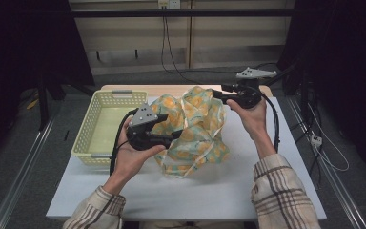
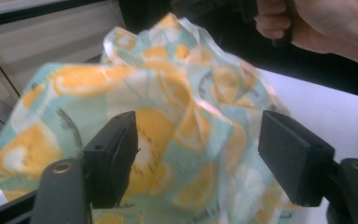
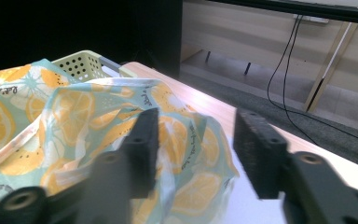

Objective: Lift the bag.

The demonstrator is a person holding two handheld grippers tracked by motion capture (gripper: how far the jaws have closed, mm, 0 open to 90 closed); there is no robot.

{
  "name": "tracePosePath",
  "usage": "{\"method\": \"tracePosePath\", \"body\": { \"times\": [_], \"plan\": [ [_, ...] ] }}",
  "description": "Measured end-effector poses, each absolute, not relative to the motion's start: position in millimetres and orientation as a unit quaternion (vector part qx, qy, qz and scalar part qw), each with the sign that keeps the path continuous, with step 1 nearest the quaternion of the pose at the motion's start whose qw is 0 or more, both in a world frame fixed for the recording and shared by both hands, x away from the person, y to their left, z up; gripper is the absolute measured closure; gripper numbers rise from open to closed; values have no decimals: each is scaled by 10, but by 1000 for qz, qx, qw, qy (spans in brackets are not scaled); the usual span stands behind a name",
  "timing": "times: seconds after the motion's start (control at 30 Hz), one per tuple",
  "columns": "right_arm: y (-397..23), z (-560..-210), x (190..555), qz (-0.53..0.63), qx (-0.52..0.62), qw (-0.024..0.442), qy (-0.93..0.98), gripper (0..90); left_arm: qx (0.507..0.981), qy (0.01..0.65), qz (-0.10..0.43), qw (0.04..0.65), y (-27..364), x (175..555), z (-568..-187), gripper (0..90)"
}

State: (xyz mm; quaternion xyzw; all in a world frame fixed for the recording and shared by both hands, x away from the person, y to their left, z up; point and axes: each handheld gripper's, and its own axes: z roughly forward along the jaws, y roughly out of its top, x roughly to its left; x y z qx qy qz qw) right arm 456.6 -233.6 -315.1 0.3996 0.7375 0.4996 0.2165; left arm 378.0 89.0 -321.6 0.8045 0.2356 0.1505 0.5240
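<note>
A thin cloth (image 1: 195,129) printed with orange slices on teal lies bunched up in the middle of the white table (image 1: 209,188). My left gripper (image 1: 176,135) stands open at the cloth's left side; in the left gripper view the cloth (image 2: 182,107) billows between and behind its wide-apart jaws (image 2: 198,140). My right gripper (image 1: 217,94) is open at the cloth's far right top. In the right gripper view the cloth's edge (image 3: 182,140) reaches into the gap of the right gripper (image 3: 196,126), against the left jaw. Neither pair of jaws pinches the fabric.
A pale yellow perforated basket (image 1: 88,125) stands on the table's left side, and its rim (image 3: 81,63) rises behind the cloth. A wooden strip (image 1: 138,88) runs along the far edge. The person's other hand (image 2: 317,23) is beyond the cloth. Cables hang at the back wall.
</note>
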Motion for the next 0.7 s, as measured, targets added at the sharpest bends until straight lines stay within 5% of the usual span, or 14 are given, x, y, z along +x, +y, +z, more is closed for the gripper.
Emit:
{"method": "tracePosePath", "body": {
  "times": [0.33, 0.7],
  "plan": [
    [-2457, -3142, 4470, 491, 412, 236, 731, 432, 802, 230, 160, 528, 878, 3755, -3154, 242],
    [-2552, -3297, 4198, 477, 420, 234, 736, 310, 796, 260, 169, 520, 1057, 3766, -3231, 74]
  ]
}}
